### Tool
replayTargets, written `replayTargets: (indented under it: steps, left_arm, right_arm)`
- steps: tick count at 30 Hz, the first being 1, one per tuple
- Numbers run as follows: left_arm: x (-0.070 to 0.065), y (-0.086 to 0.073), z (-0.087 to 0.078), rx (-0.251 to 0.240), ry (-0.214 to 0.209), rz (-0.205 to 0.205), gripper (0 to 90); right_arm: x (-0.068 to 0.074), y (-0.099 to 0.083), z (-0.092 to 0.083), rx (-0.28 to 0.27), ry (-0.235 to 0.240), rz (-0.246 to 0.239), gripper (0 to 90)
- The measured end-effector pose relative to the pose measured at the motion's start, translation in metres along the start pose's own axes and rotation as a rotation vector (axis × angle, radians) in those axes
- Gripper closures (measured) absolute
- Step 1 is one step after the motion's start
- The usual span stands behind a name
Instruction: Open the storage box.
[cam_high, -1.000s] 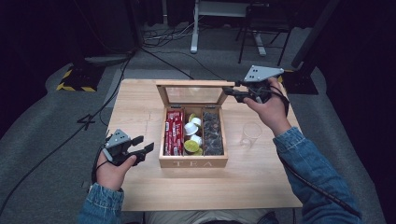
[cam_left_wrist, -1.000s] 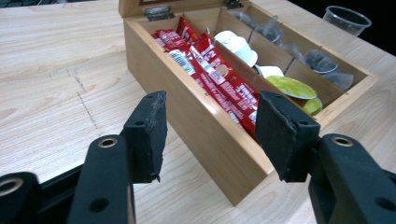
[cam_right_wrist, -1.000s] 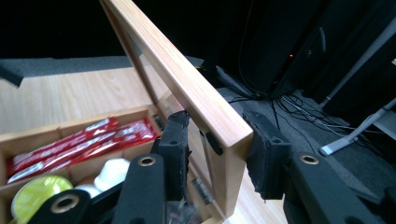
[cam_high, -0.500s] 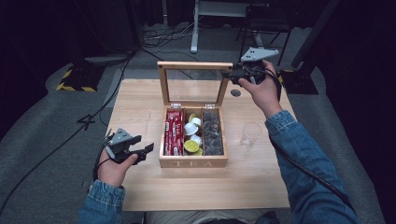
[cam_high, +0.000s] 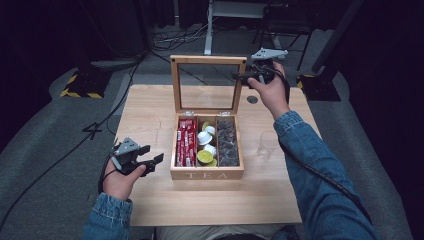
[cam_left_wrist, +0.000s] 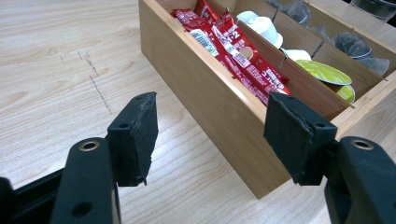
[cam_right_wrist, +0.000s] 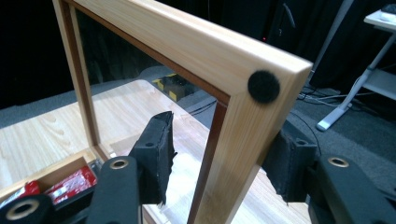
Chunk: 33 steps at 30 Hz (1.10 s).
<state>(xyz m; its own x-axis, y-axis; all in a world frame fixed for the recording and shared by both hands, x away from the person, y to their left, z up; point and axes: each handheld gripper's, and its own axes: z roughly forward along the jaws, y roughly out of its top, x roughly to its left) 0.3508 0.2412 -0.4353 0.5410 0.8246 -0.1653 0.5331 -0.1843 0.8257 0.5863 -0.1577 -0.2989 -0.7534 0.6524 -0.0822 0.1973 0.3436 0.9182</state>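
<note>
While the lid (cam_right_wrist: 233, 60) hides one pad, both hand-held grippers (cam_high: 245, 76) (cam_left_wrist: 210, 126) stand apart.

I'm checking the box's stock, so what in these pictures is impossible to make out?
- Dark packets, high view: too small to identify.
- Right gripper far pad, right gripper view: hidden behind the lid frame; contact unclear.
- Glass, left gripper view: cut off by the edge.

The wooden tea box (cam_high: 207, 174) carries the word "TEA" on its front wall. In the left gripper view, a red sachet (cam_left_wrist: 243, 53) shows a white "2"; its smaller print is unreadable.
</note>
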Motion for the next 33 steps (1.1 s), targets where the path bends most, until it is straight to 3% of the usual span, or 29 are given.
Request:
replayTargets:
  steps: [3, 10, 20, 23, 33]
  left_arm:
    - [0.0, 0.0, 0.0, 0.0, -0.001, -0.001, 35.7]
    - [0.001, 0.0, 0.0, 0.001, -0.001, -0.007, 35.8]
    - [0.0, -0.001, 0.001, 0.009, -0.001, -0.006, 35.8]
    - [0.001, -0.001, 0.002, 0.011, -0.002, -0.002, 35.8]
    - [0.001, -0.001, 0.002, 0.014, -0.003, -0.003, 35.8]
  right_arm:
    - [-0.005, -0.001, 0.008, 0.005, -0.009, 0.025, 47.3]
    - [-0.008, -0.009, 0.019, 0.039, -0.025, 0.032, 44.3]
    - [-0.014, -0.037, 0.035, 0.121, -0.032, 0.057, 42.1]
    - [-0.015, -0.047, 0.041, 0.142, -0.016, 0.079, 43.0]
    - [-0.013, -0.05, 0.046, 0.161, -0.01, 0.086, 41.8]
